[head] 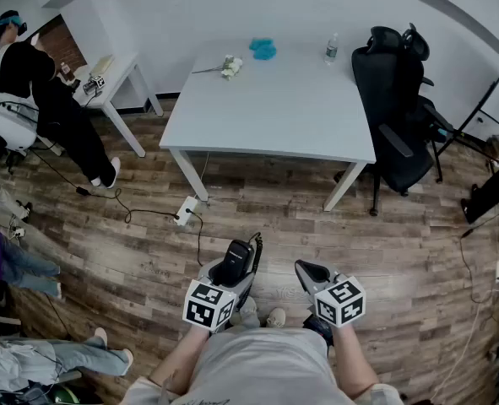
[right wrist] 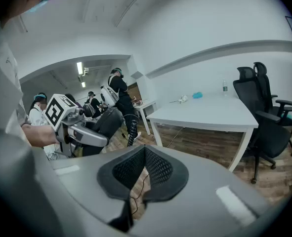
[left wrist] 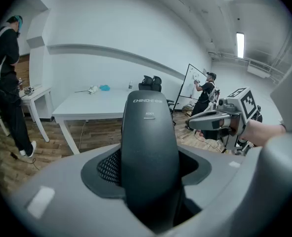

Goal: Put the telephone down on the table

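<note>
A black telephone handset (head: pixel 237 258) stands between the jaws of my left gripper (head: pixel 232 268), which is shut on it; in the left gripper view the telephone (left wrist: pixel 150 152) rises upright and fills the middle. A coiled cord (right wrist: pixel 131 126) hangs from it. My right gripper (head: pixel 310 271) is beside it on the right, shut with nothing between its pads. Both are held low over the wooden floor, well short of the white table (head: pixel 274 108), which shows ahead in both gripper views (left wrist: pixel 94 102) (right wrist: pixel 210 110).
On the table's far side lie a blue object (head: pixel 263 48), a white bundle (head: pixel 230 66) and a water bottle (head: pixel 331 49). A black office chair (head: pixel 397 99) stands at its right. A power strip (head: pixel 187 210) lies on the floor. People stand at the left by a small white table (head: pixel 105 78).
</note>
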Tool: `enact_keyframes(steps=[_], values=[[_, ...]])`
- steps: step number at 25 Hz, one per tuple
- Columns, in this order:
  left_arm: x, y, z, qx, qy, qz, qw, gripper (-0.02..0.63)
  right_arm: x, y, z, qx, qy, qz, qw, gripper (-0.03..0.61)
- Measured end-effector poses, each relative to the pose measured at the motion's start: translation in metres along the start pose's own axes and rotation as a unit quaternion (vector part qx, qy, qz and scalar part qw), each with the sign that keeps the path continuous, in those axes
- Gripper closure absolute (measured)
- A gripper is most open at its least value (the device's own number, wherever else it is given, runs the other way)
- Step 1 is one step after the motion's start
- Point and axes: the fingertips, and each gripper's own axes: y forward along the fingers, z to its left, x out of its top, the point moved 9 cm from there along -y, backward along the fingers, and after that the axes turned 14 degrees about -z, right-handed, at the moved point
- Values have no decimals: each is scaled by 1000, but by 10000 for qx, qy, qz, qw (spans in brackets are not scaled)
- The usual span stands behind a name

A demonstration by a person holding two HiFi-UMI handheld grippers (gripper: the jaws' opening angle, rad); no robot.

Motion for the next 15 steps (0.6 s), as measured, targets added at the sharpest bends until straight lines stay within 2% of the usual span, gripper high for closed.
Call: enact_keyframes(steps=[15], values=[[-1,-2,22,-46,-46,40,10000,314,0,20,9,-25,-49,78,10000,574]])
